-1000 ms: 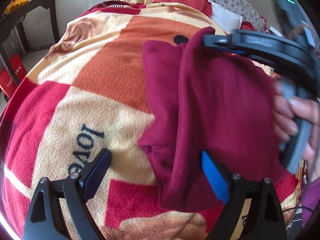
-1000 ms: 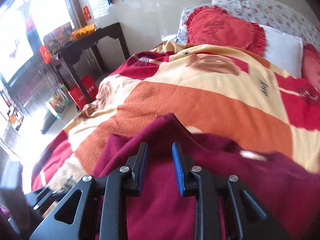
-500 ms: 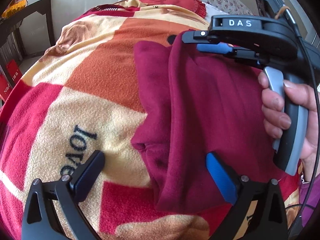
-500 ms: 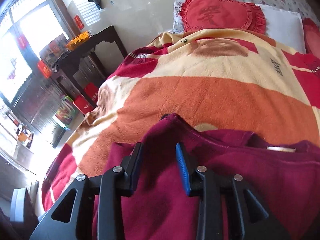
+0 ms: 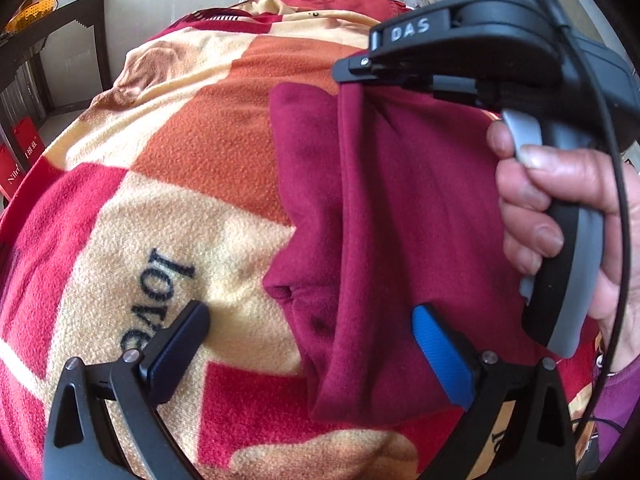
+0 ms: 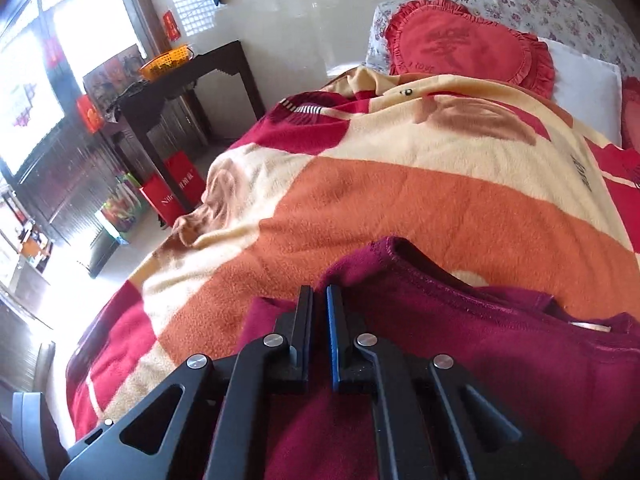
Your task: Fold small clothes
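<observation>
A dark red small garment (image 5: 400, 208) lies on a bed covered by an orange, cream and red blanket (image 5: 192, 152). My right gripper (image 6: 319, 300) is shut on a fold of the garment (image 6: 500, 360) near its far edge and holds that fold lifted. In the left wrist view the right gripper (image 5: 352, 74) shows at the garment's upper end, with cloth hanging from it. My left gripper (image 5: 312, 332) is open, its fingers astride the garment's near left edge, just above the blanket.
A red heart-shaped cushion (image 6: 468, 48) and a white pillow (image 6: 584, 84) lie at the head of the bed. A dark side table (image 6: 184, 84) with an orange basket stands left of the bed, with red bags (image 6: 172, 192) on the floor.
My right gripper has closed on the garment's fold and lifted it. My left gripper has stayed open and moved slightly closer to the garment's near edge.
</observation>
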`<state>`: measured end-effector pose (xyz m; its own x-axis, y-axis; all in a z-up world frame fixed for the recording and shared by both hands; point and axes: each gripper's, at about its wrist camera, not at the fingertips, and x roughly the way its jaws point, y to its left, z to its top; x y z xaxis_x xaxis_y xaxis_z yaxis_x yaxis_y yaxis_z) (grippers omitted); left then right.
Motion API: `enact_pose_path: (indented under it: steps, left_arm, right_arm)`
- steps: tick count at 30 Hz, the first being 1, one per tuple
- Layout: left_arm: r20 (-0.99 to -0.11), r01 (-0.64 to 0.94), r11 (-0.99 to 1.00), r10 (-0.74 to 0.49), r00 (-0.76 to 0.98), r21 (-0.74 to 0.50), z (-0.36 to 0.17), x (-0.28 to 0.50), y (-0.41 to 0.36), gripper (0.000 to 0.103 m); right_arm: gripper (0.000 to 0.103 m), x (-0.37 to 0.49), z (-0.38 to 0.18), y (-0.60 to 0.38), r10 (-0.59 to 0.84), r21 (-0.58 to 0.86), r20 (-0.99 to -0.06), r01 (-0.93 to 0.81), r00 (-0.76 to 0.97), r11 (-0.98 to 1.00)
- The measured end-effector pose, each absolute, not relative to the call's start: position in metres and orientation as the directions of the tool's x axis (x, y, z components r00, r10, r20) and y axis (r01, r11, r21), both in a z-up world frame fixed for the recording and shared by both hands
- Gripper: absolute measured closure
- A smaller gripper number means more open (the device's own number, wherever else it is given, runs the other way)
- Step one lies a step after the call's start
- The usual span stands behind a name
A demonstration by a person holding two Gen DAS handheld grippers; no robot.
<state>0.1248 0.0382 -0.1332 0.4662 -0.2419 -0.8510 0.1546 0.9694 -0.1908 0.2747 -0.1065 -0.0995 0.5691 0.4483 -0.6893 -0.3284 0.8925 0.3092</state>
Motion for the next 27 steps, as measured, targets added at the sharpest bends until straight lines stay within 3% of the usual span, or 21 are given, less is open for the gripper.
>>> enact_pose_path:
  steps: [5, 8, 9, 13, 19, 21, 24, 27]
  left_arm:
    - [-0.854, 0.156, 0.97, -0.237, 0.463, -0.185, -0.133, 0.127, 0.036, 0.0]
    - [-0.852, 0.161, 0.971, -0.233, 0.469, -0.177, -0.134, 0.126, 0.035, 0.0]
    - [-0.85, 0.162, 0.971, -0.232, 0.472, -0.175, -0.134, 0.126, 0.034, 0.0]
    - [-0.845, 0.164, 0.971, -0.231, 0.482, -0.172, -0.136, 0.123, 0.032, 0.0]
    - [-0.849, 0.157, 0.974, -0.222, 0.479, -0.166, -0.135, 0.123, 0.03, 0.0]
    - [-0.849, 0.15, 0.975, -0.215, 0.483, -0.162, -0.136, 0.123, 0.03, 0.0]
    - [-0.846, 0.146, 0.978, -0.203, 0.493, -0.149, -0.136, 0.123, 0.028, 0.0]
    - [-0.845, 0.143, 0.979, -0.198, 0.496, -0.145, -0.137, 0.122, 0.028, 0.0]
  right_arm:
    - [0.103, 0.283, -0.124, -0.099, 0.446, 0.297, -0.738, -0.35, 0.506, 0.889]
    - [0.084, 0.266, -0.111, -0.118, 0.507, 0.366, -0.702, -0.358, 0.501, 0.859]
    - [0.084, 0.255, -0.106, -0.128, 0.51, 0.371, -0.696, -0.355, 0.505, 0.858]
    - [0.084, 0.208, -0.092, -0.188, 0.407, 0.304, -0.673, -0.271, 0.617, 0.913]
    - [0.084, 0.164, -0.079, -0.307, 0.066, 0.118, -0.648, 0.015, 0.758, 0.993]
    - [0.084, 0.171, -0.089, -0.336, -0.04, 0.067, -0.694, 0.119, 0.719, 0.991]
    - [0.085, 0.183, -0.118, -0.372, -0.002, 0.164, -0.766, 0.198, 0.642, 0.966]
    - [0.085, 0.165, -0.112, -0.371, 0.037, 0.226, -0.728, 0.189, 0.685, 0.955]
